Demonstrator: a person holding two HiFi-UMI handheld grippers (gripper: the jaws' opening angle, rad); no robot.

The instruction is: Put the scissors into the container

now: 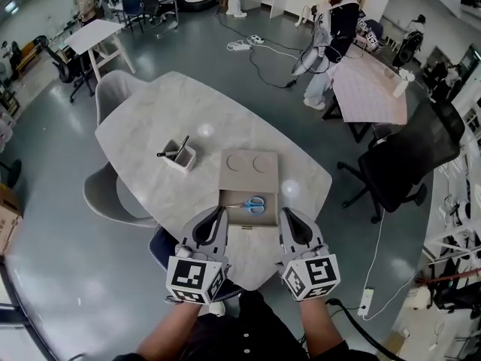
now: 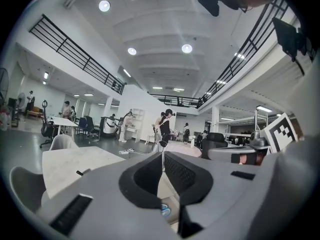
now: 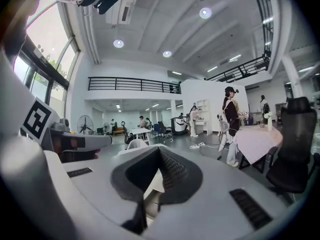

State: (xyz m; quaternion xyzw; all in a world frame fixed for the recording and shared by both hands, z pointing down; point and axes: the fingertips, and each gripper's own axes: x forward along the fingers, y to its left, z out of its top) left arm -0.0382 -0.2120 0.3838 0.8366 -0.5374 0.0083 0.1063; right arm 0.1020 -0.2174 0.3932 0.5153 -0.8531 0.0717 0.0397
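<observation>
Scissors (image 1: 254,204) lying inside open cardboard container (image 1: 226,218); placement apparently done. Left gripper (image 1: 217,214), right gripper (image 1: 288,214): jaws together, empty, just beside container on table (image 1: 150,126).

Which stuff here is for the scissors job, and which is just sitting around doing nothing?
For the job:
- scissors, lying in the open cardboard box
- left gripper and right gripper, both shut and empty

Just lying about:
- small white pot with dark pens in it
- grey chair
- black office chair
</observation>
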